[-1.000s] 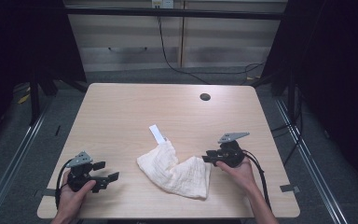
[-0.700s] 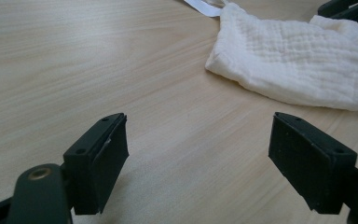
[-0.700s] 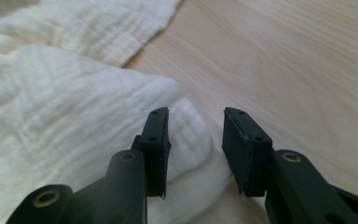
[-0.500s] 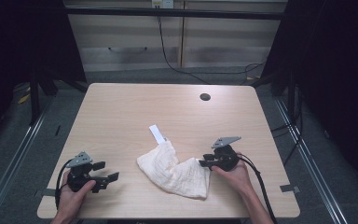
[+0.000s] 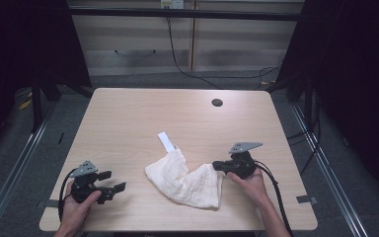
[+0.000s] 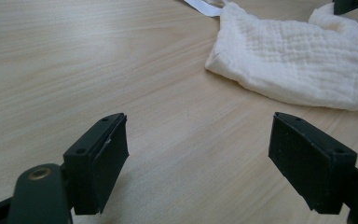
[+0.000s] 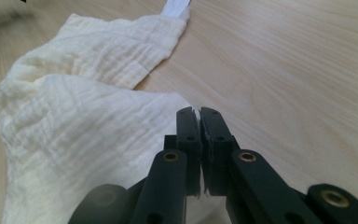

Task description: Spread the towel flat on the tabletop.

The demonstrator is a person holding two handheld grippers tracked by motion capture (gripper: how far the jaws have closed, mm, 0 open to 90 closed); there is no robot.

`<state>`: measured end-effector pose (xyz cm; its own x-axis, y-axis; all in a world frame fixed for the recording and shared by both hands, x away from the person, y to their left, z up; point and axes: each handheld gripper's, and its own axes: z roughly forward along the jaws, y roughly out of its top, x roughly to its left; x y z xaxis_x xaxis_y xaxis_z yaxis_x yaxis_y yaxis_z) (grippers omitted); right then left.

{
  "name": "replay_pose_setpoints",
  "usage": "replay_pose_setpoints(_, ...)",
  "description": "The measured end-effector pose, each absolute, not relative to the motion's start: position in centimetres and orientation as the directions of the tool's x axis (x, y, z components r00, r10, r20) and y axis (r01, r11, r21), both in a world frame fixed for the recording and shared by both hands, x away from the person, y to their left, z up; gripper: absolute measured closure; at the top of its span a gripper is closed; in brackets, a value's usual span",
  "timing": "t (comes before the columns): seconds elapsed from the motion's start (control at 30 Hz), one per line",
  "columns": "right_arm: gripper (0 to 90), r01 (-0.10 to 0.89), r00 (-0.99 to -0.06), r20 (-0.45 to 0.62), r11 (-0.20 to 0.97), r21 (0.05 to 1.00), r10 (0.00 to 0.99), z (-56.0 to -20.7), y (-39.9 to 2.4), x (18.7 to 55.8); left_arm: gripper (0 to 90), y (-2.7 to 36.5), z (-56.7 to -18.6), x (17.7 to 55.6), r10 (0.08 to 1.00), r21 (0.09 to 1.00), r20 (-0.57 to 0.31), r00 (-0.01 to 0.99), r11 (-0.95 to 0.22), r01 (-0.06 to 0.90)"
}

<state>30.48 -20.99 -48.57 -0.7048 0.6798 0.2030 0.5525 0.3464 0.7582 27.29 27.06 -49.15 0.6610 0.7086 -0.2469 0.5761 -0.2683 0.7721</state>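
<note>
A crumpled white muslin cloth (image 5: pixel 185 180) lies on the wooden table (image 5: pixel 128 118), with a white label (image 5: pixel 167 141) sticking out at its far corner. My right gripper (image 5: pixel 216 166) is at the cloth's right corner. In the right gripper view its jaws (image 7: pixel 199 112) have just been closing and now stand shut, pinching the edge of the cloth (image 7: pixel 74 116). My left gripper (image 5: pixel 114 180) rests near the front left of the table, apart from the cloth. Its jaws (image 6: pixel 199 121) are wide open over bare wood, with the cloth (image 6: pixel 298 60) ahead to the right.
A round dark cable hole (image 5: pixel 217 102) sits in the table's far right part. Black cables trail from both grippers toward the front edge. Dark floor and metal rails surround the table.
The right gripper's jaws have closed on the cloth's right corner after edging slightly toward it. The left gripper has stayed put.
</note>
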Motion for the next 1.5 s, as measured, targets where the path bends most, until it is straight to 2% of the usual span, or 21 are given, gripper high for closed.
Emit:
replay_pose_setpoints(0.2,87.4,0.543,-0.705,0.223,0.312,0.779,0.673,-47.4,-21.6,30.3,19.3,27.0,-49.2,27.3,0.709,0.770,-0.247,0.661,-0.270,0.578)
replay_pose_setpoints(0.33,87.5,0.499,-0.733,0.217,0.293,0.816,0.644,-45.0,-21.4,29.9,19.3,27.0,-49.2,27.3,0.710,0.771,-0.250,0.659,-0.265,0.579)
replay_pose_setpoints(0.53,87.6,0.455,-0.771,0.194,0.311,0.835,0.607,-43.4,-20.4,28.3,20.4,26.8,-49.1,27.2,0.711,0.775,-0.250,0.657,-0.259,0.576)
replay_pose_setpoints(0.67,87.8,0.457,-0.785,0.189,0.346,0.819,0.590,-44.1,-19.6,26.7,21.5,25.9,-48.9,27.5,0.704,0.776,-0.249,0.665,-0.266,0.572)
replay_pose_setpoints(0.8,87.9,0.470,-0.787,0.198,0.360,0.806,0.585,-44.9,-19.3,26.0,21.4,24.1,-47.9,28.3,0.686,0.786,-0.213,0.695,-0.302,0.539)
replay_pose_setpoints(1.0,87.8,0.494,-0.772,0.222,0.343,0.799,0.595,-46.2,-19.7,25.9,22.2,20.8,-47.0,31.5,0.644,0.779,-0.229,0.730,-0.329,0.535)
replay_pose_setpoints(1.03,87.8,0.499,-0.769,0.227,0.338,0.798,0.598,-46.3,-19.8,25.8,28.0,20.2,-47.1,32.1,0.641,0.771,-0.230,0.733,-0.339,0.539)
replay_pose_setpoints(1.07,87.8,0.501,-0.766,0.228,0.336,0.797,0.601,-46.4,-19.9,25.8,28.0,19.9,-47.3,32.5,0.639,0.768,-0.227,0.735,-0.347,0.539)
replay_pose_setpoints(1.1,87.8,0.502,-0.762,0.229,0.329,0.800,0.605,-46.4,-20.1,25.9,34.9,19.4,-47.6,32.9,0.631,0.756,-0.233,0.740,-0.361,0.546)
replay_pose_setpoints(1.13,87.8,0.502,-0.762,0.229,0.329,0.800,0.605,-46.4,-20.1,25.9,34.9,19.1,-47.9,33.2,0.628,0.748,-0.232,0.743,-0.373,0.548)
replay_pose_setpoints(1.17,87.8,0.503,-0.757,0.233,0.318,0.804,0.610,-46.4,-20.5,25.9,39.9,18.8,-48.3,33.4,0.626,0.740,-0.238,0.743,-0.378,0.556)
replay_pose_setpoints(1.5,87.8,0.513,-0.746,0.241,0.305,0.802,0.621,-46.4,-21.1,26.0,54.6,17.6,-49.8,33.1,0.587,0.710,-0.189,0.788,-0.472,0.522)
